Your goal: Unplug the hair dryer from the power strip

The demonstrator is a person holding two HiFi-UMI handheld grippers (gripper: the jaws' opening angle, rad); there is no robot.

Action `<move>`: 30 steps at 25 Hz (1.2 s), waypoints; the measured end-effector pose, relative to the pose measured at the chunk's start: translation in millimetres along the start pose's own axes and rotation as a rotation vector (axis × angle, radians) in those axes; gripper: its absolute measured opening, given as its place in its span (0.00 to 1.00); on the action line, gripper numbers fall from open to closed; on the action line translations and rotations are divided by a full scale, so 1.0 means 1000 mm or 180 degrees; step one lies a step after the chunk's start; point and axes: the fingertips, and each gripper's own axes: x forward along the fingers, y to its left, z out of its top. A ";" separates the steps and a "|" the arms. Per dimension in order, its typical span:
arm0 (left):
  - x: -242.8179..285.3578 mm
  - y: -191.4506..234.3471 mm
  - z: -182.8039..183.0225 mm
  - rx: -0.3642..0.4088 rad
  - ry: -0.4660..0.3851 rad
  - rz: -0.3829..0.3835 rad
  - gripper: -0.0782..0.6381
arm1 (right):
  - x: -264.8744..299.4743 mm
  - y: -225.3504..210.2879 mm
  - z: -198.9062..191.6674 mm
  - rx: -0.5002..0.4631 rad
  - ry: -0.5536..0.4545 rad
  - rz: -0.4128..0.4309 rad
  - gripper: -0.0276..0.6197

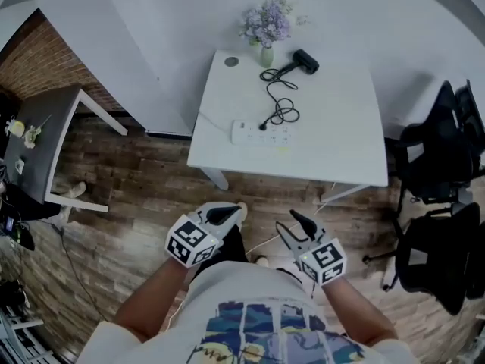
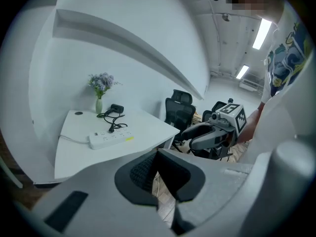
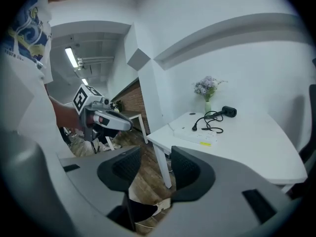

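One white square table point(image 1: 341, 135): one black hair dryer point(image 1: 305, 61) at far edge, plugged into one white power strip point(image 1: 261, 133); one lilac flower vase point(image 1: 267, 30). Short of table: left gripper point(image 1: 229, 214) jaws together, empty; right gripper point(image 1: 292, 224) jaws wide apart, empty

I can't read any txt, brand or no. here; yellow tag point(image 2: 129, 138) on power strip point(image 1: 250, 133) is too small.

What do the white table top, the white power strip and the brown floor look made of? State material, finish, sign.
White rectangular table top: likely painted or laminated board, matt; even white, no grain.
White oblong power strip: moulded plastic, smooth; rounded edges, socket holes.
Brown floor: wood or wood-look planks, matt; short staggered boards; real wood or not, cannot tell.
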 end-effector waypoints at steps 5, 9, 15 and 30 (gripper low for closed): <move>0.037 0.065 0.022 0.0041 0.0072 -0.0183 0.11 | 0.046 -0.038 0.020 0.0070 -0.0010 -0.0164 0.33; 0.063 0.109 0.038 0.0074 0.0127 -0.0318 0.11 | 0.076 -0.063 0.034 0.0175 0.0089 -0.0326 0.32; 0.099 0.167 0.045 0.0101 0.0267 -0.0447 0.11 | 0.123 -0.099 0.049 0.0230 0.0139 -0.0496 0.32; 0.162 0.246 0.019 0.0263 0.0671 -0.0629 0.11 | 0.208 -0.160 0.055 0.0421 0.0333 -0.0706 0.31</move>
